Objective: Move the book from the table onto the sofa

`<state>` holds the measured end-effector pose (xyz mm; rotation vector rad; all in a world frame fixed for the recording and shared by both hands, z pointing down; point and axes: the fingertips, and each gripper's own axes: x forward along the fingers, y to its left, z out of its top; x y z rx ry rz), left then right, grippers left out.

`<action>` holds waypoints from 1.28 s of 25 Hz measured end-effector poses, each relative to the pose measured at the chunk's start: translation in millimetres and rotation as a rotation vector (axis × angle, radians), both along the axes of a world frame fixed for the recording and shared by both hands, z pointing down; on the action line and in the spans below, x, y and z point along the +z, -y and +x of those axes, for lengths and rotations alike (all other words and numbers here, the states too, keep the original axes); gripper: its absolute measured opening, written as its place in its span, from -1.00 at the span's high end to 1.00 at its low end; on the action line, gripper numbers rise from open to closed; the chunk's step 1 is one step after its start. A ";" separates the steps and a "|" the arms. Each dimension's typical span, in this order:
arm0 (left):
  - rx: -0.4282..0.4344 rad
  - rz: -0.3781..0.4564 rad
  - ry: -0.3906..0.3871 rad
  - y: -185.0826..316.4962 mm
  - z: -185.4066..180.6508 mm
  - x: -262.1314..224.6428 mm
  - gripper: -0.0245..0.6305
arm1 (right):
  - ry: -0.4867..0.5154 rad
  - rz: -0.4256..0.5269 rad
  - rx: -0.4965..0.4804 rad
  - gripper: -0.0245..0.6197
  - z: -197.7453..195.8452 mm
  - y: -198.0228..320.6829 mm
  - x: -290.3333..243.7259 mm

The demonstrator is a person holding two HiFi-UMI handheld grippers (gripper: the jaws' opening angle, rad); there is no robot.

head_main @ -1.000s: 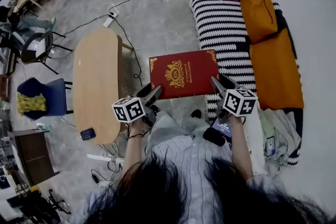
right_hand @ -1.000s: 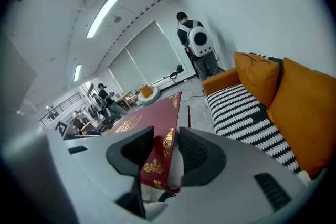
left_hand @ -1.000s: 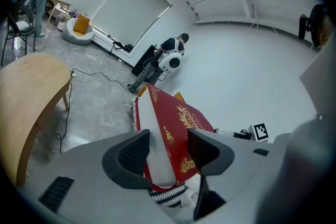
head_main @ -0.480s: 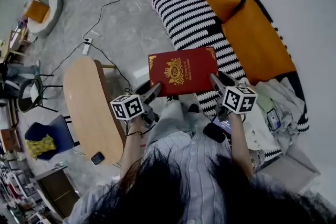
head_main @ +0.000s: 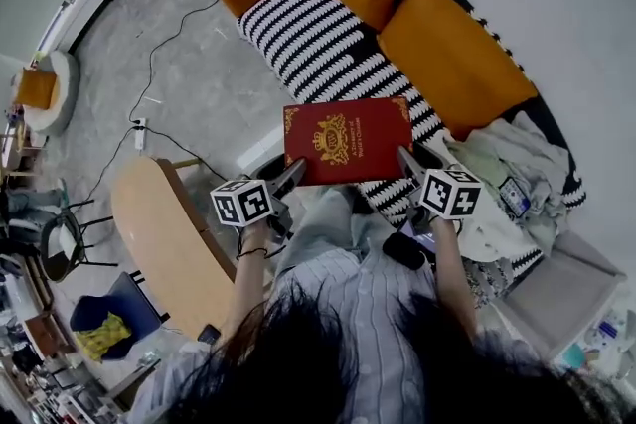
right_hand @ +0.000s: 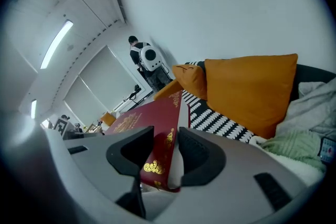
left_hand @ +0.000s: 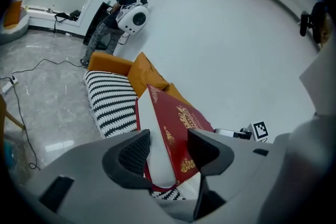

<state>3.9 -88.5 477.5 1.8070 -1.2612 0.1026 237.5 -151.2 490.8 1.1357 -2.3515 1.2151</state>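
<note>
Both tongs are clamped on the book [head_main: 348, 140] right now: left tongs [head_main: 290, 174] on its near left corner, right tongs [head_main: 407, 160] on the near right one. The book is up in the air, red cover facing up, hanging over the front edge of the striped sofa [head_main: 308, 35], near the orange cushions [head_main: 452, 65]. The worktop [head_main: 164, 233] sits well off to the left.

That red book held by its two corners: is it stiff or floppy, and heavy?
Probably stiff: the book spans flat between the left gripper and right gripper with no sag. Likely fairly heavy: the page block looks thick and both grippers hold it. The smooth-looking cover might slip.
</note>
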 end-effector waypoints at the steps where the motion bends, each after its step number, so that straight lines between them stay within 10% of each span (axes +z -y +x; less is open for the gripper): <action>1: 0.019 -0.007 -0.001 7.8 2.1 3.0 0.20 | -0.008 -0.007 0.016 0.43 3.3 3.2 2.8; 32: 0.515 -0.157 0.049 255.9 36.6 138.4 0.22 | -0.116 -0.256 0.360 0.44 34.4 135.2 139.6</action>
